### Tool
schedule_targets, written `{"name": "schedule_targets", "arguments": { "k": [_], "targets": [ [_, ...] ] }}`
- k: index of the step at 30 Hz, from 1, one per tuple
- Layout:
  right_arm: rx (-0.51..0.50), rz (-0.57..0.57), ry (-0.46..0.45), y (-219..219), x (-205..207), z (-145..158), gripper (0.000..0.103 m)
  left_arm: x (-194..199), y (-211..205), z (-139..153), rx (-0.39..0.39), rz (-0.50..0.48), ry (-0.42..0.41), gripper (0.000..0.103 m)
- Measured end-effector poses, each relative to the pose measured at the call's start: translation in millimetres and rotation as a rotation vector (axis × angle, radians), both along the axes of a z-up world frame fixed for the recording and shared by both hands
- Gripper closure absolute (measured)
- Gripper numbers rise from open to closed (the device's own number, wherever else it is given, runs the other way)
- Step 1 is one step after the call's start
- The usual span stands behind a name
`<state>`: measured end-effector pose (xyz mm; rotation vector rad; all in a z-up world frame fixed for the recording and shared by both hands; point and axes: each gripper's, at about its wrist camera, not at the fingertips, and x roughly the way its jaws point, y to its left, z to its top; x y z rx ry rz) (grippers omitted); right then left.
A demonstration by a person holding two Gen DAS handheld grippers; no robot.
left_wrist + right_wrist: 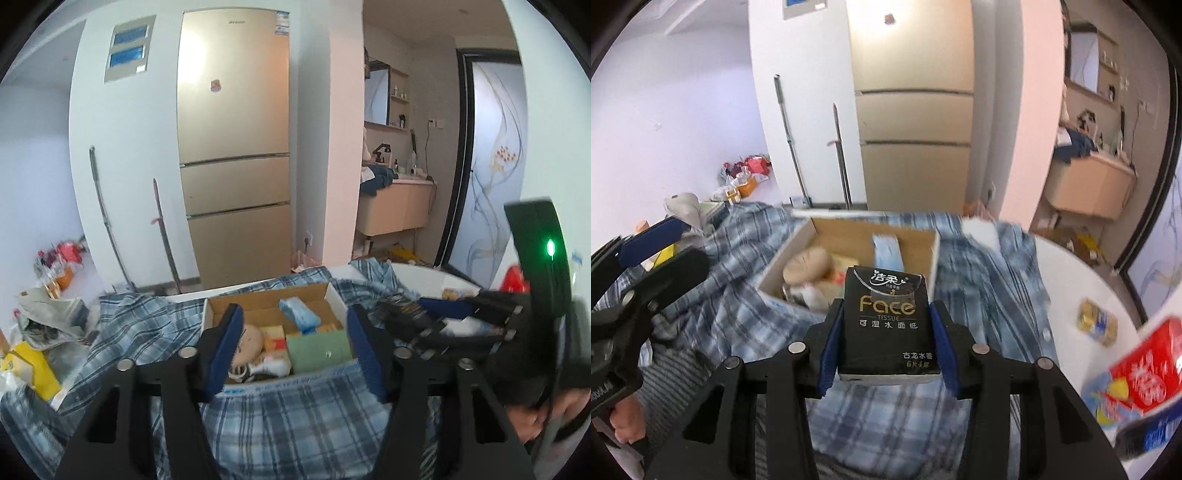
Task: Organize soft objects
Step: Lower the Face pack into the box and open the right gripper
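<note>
My right gripper (886, 314) is shut on a black tissue pack (886, 325) printed "Face", held upright between the blue pads above the plaid cloth. Just beyond it stands an open cardboard box (934, 258) with a doll head (809, 264) and a light blue tissue pack (886, 247) inside. In the left wrist view the same box (269, 291) shows the doll head (251, 338), the blue pack (297, 314) and a green flat item (317, 350). My left gripper (293, 314) is open in front of the box with nothing between its pads. It also shows in the right wrist view (661, 254).
A blue plaid cloth (295, 413) covers the white table (1089, 277). A red package (1148, 369) and a yellow snack pack (1097, 321) lie at the right. Bags and clutter (37, 332) sit at the left. A fridge (232, 147) and two mop handles stand behind.
</note>
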<state>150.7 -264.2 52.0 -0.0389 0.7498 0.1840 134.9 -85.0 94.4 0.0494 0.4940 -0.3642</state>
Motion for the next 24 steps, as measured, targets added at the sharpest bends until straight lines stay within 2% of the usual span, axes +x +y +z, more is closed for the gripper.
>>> {"name": "schedule_targets", "arguments": {
  "k": [2,6,8,12,16,18,21,23,24],
  "targets": [
    [-0.004,0.012,-0.019,13,11,2,0.058,20,0,4,-0.031,-0.016,0.044,0.049],
    [0.025,0.037,-0.037,28,32,-4,0.058,64,3,1,-0.085,-0.012,0.159,0.049],
    [0.008,0.044,-0.063,35,39,-10,0.058,81,2,-6,-0.089,-0.003,0.2,0.049],
    [0.005,0.071,-0.06,45,54,-28,0.058,113,2,-27,-0.107,0.028,0.284,0.049],
    [0.044,0.085,-0.055,46,67,-42,0.058,143,7,-58,-0.186,0.04,0.411,0.049],
    [0.069,0.084,-0.023,47,76,-51,0.058,155,11,-71,-0.23,0.033,0.465,0.051],
    [0.094,0.079,0.008,49,87,-63,0.058,164,13,-84,-0.259,0.027,0.486,0.062],
    [0.112,0.078,0.02,49,92,-69,0.058,167,11,-91,-0.27,0.012,0.498,0.078],
    [0.12,0.079,0.031,51,95,-72,0.058,169,11,-95,-0.279,0.009,0.506,0.08]
  ]
}}
